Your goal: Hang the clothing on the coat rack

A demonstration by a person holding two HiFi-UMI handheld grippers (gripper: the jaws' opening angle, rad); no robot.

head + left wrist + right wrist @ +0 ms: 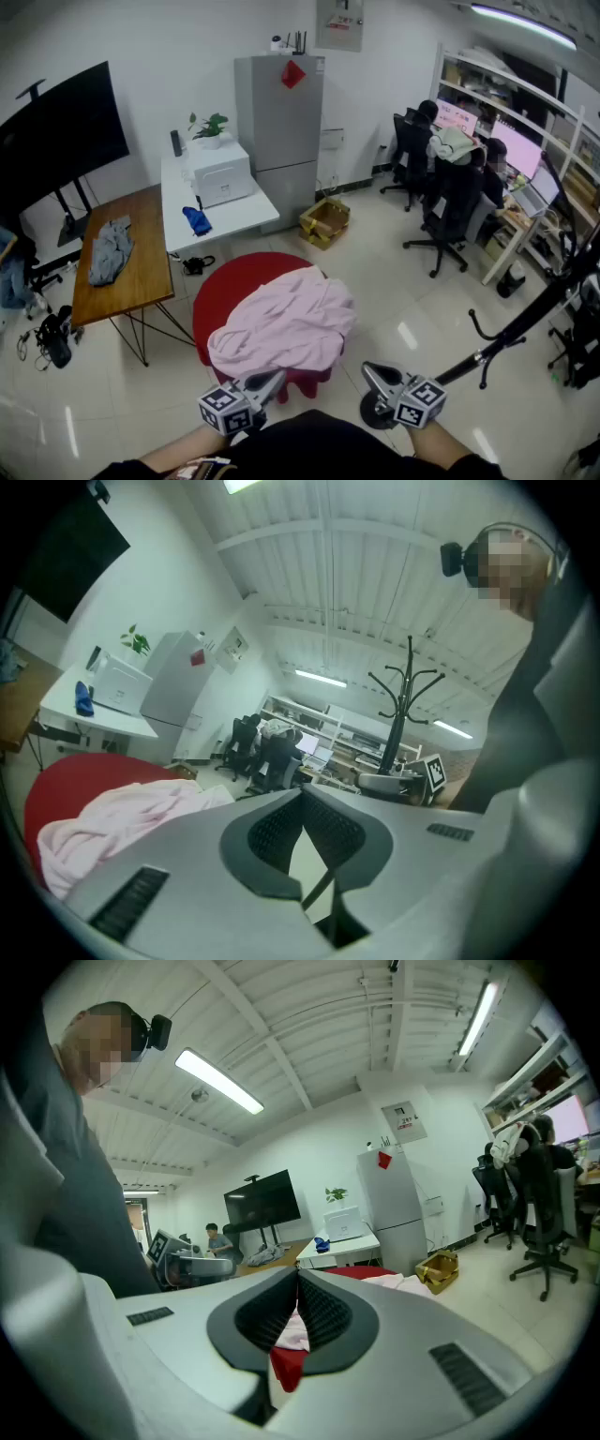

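A pink garment [281,328] lies heaped on a round red table [220,291] right in front of me. It also shows in the left gripper view [122,817], on the red table [56,780]. The black coat rack [525,319] stands to my right, and its hooks rise in the left gripper view [401,705]. My left gripper [275,378] hovers at the garment's near edge, shut and empty [302,791]. My right gripper [367,368] is just right of the table, its jaws closed on nothing [298,1271]. Neither touches the cloth.
A wooden table [141,272] with a grey cloth [111,248] stands at the left. Beyond it are a white table [234,214] with a printer [220,173], a grey fridge [281,122] and a cardboard box [323,220]. People sit at desks [450,169] far right.
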